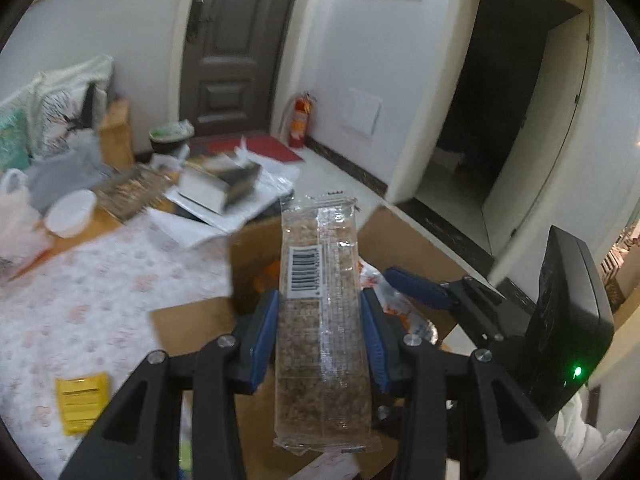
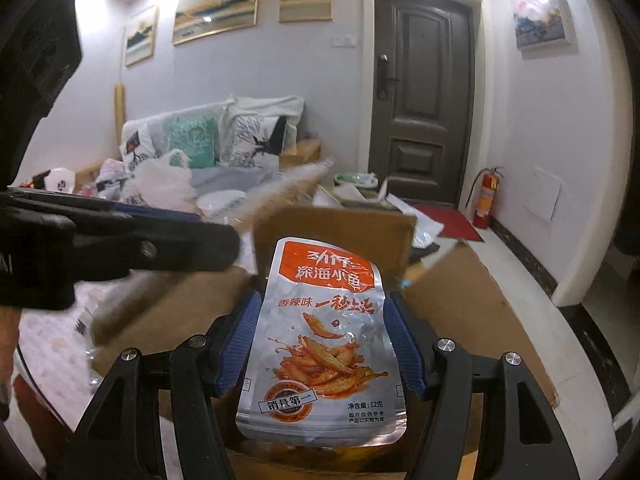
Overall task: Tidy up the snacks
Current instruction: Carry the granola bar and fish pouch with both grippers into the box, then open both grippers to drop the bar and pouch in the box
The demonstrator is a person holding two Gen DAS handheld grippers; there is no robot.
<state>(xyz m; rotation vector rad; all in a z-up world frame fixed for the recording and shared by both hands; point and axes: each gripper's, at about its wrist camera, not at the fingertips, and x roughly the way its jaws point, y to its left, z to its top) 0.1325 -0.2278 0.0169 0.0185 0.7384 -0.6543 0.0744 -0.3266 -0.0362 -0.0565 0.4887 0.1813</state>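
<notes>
Blue pads of my left gripper (image 1: 320,332) pinch a clear cereal bar (image 1: 320,320), long axis pointing ahead | cardboard box (image 1: 256,248) lies just beyond and below its tip | my right gripper (image 2: 324,340) clamps a silver fish-snack pouch (image 2: 324,340) over the same box, equally near.

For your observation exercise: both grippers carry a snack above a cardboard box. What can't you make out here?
- Left wrist view: the cardboard box interior, mostly hidden behind the grain bar.
- Right wrist view: the left gripper and what it holds, smeared by motion blur.
- Right wrist view: the box floor, hidden behind the fish snack pouch.
</notes>
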